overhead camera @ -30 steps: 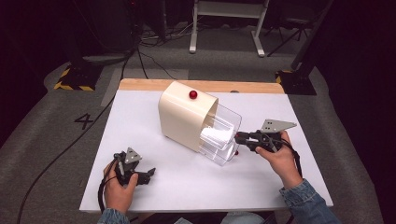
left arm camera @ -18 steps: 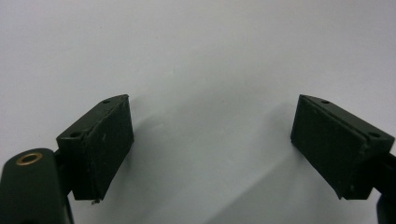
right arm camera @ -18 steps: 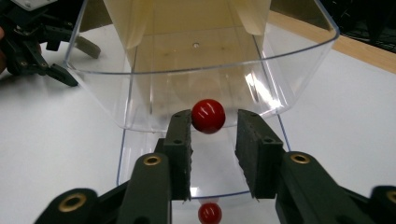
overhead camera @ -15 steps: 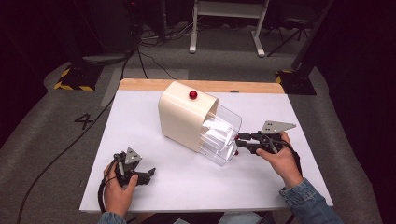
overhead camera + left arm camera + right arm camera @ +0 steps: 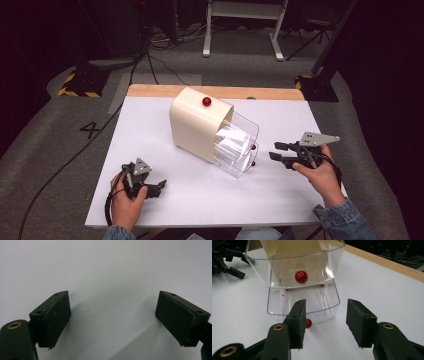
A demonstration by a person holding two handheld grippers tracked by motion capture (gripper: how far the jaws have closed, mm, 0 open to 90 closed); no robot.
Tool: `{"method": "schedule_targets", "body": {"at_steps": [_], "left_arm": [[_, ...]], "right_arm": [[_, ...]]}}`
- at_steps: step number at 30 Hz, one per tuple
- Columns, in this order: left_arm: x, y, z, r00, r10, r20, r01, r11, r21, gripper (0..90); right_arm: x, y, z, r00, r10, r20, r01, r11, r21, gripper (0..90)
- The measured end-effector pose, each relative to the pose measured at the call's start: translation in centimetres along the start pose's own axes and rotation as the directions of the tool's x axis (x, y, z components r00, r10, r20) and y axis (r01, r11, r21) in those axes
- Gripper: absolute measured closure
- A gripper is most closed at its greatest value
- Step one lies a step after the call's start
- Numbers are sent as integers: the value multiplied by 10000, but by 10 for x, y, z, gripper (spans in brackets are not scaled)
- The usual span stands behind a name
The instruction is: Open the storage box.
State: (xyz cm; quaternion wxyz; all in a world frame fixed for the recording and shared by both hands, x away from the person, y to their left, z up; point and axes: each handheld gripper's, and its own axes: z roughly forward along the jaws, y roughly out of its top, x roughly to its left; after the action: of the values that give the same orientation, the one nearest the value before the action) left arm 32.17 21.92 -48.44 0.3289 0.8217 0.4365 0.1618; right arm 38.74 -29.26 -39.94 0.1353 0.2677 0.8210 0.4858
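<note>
A cream cabinet [image 5: 197,127] with a red ball [image 5: 206,101] on top lies tilted on the white table [image 5: 165,120]. Two clear drawers [image 5: 235,145] stick out of it toward the right. In the right gripper view the upper drawer [image 5: 297,267] carries a red knob [image 5: 301,276], and the lower drawer [image 5: 312,305] has its own red knob [image 5: 309,323]. My right gripper [image 5: 325,322] [image 5: 274,151] is open a short way in front of the drawers and holds nothing. My left gripper [image 5: 161,186] [image 5: 112,312] rests open on the bare table near the front left.
A wooden strip [image 5: 270,93] runs along the table's far edge. Cables [image 5: 160,60] and a metal stand [image 5: 245,30] are on the floor beyond. In the right gripper view, the left gripper [image 5: 227,260] shows left of the drawers.
My right gripper has drawn back to the right, away from the drawer fronts it was close against. The left gripper has stayed in place.
</note>
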Motion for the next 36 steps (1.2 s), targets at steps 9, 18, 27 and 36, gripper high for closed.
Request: {"method": "schedule_targets", "body": {"at_steps": [9, 18, 27, 36], "left_arm": [[0, 1, 0, 10000, -4, 20, 4, 10000, 29, 130], [1, 1, 0, 10000, -8, 28, 8, 10000, 32, 130], [1, 1, 0, 10000, -29, 41, 29, 10000, 67, 129], [1, 1, 0, 10000, -2, 42, 2, 10000, 68, 128]], "right_arm": [[-6, -12, -31, 9964, 127, 844, -170, 9986, 502, 435], [-22, -33, -57, 9855, 559, 1603, -725, 9924, 996, 406], [-40, -59, -60, 9759, 1134, 1864, -1526, 9653, 2117, 387], [-56, -89, -46, 9654, 1077, 2377, -1698, 9508, 2590, 353]]}}
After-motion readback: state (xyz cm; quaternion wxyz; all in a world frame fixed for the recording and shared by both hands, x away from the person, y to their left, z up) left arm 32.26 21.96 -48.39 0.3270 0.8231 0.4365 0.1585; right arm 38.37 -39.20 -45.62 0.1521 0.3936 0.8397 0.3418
